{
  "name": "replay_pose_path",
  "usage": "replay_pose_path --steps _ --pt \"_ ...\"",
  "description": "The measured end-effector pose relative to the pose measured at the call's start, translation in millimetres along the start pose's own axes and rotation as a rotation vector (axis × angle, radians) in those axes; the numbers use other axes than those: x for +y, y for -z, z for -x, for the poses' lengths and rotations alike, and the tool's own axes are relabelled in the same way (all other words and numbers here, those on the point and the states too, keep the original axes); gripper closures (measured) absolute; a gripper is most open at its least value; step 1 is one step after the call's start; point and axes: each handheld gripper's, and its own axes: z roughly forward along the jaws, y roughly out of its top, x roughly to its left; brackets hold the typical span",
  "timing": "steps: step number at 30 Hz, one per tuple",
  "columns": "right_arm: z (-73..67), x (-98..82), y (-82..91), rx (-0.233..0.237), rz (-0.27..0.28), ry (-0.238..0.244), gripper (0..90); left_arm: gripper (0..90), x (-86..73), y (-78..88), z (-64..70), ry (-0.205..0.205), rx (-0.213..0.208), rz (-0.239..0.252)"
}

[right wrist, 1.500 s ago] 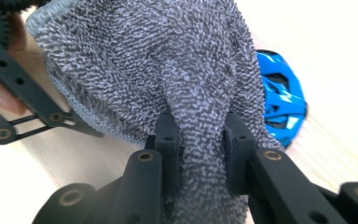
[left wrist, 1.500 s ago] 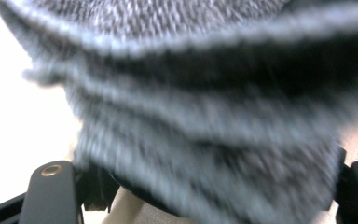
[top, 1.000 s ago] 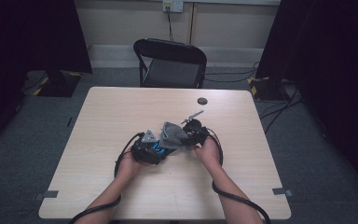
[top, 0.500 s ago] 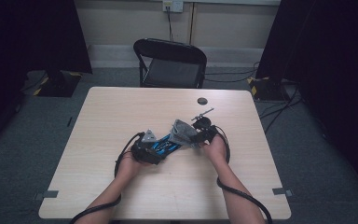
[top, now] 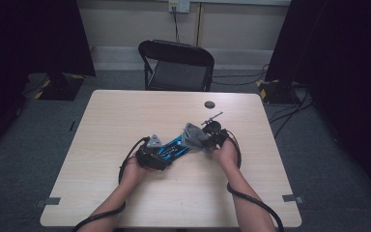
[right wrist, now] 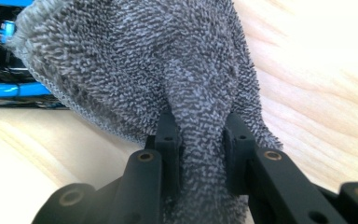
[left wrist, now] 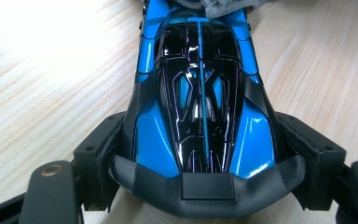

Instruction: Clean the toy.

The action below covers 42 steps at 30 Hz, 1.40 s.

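Observation:
A blue and black toy car (top: 172, 145) (left wrist: 200, 84) lies on the wooden table (top: 125, 116). My left gripper (top: 160, 155) (left wrist: 200, 154) is shut on one end of it, a pad pressing each side. My right gripper (top: 204, 140) (right wrist: 200, 135) is shut on a bunched grey cloth (top: 193, 135) (right wrist: 158, 65). That cloth drapes over the car's far end (right wrist: 9, 56), and its edge shows at the top of the left gripper view as grey cloth (left wrist: 223, 5).
A small dark round object (top: 209, 104) lies on the table toward the far edge. A black folding chair (top: 176, 65) stands behind the table. Black cables (top: 251, 200) trail from both grippers along the person's forearms.
My right gripper has drawn the grey cloth to the right along the car, uncovering more of its blue body. The left gripper and the car have stayed put.

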Motion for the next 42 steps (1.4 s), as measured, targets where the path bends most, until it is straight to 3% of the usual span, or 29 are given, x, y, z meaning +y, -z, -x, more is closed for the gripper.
replay_pose_path --steps 18,26,29,35,42 --pt "20.4 -23.4 11.5 -0.071 -0.018 0.012 71.3 24.2 0.0 -0.1 0.0 0.0 0.001 0.002" --pt "30.7 -30.2 23.5 -0.098 0.018 -0.023 71.4 24.2 0.0 -0.1 0.0 0.0 0.001 0.002" --pt "35.1 -29.4 37.4 -0.081 0.065 -0.047 71.4 24.2 0.0 -0.1 0.1 0.001 0.001 0.002" --pt "30.6 -23.6 54.0 -0.064 0.108 -0.031 71.4 24.2 0.0 -0.1 0.0 -0.001 0.0 0.001" --pt "1.6 -13.3 60.0 0.008 0.145 0.036 71.3 24.2 0.0 0.0 0.0 -0.001 0.0 0.001"
